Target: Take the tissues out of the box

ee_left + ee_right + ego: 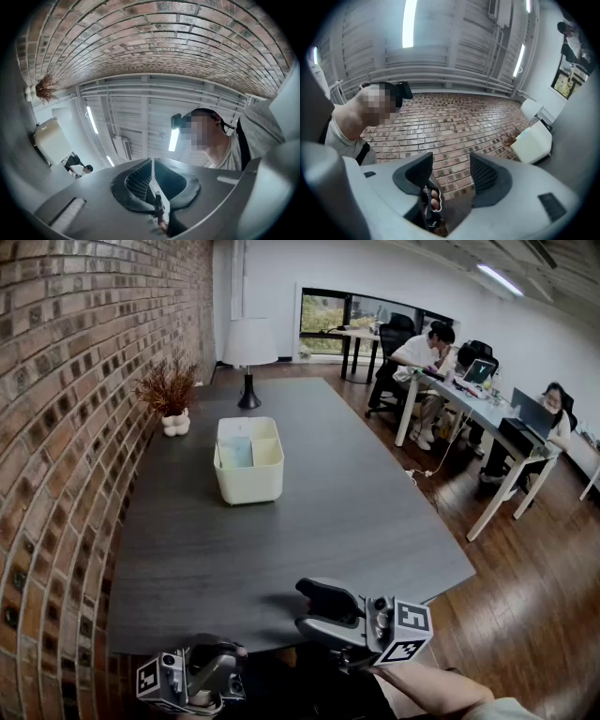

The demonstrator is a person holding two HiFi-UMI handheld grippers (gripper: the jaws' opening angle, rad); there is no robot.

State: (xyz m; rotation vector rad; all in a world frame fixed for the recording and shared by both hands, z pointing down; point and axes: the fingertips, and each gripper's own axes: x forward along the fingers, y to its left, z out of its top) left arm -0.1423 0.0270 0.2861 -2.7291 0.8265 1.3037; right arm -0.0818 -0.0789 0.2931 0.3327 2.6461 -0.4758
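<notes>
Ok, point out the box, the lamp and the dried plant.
box (249, 484): head view, front wall.
lamp (250, 341): head view, shade.
dried plant (169, 387): head view, twigs.

No lettering, brand, label or number is legible anywhere in the room. The only printed marks are black-and-white square patterns on the cubes of the right claw and left claw.
</notes>
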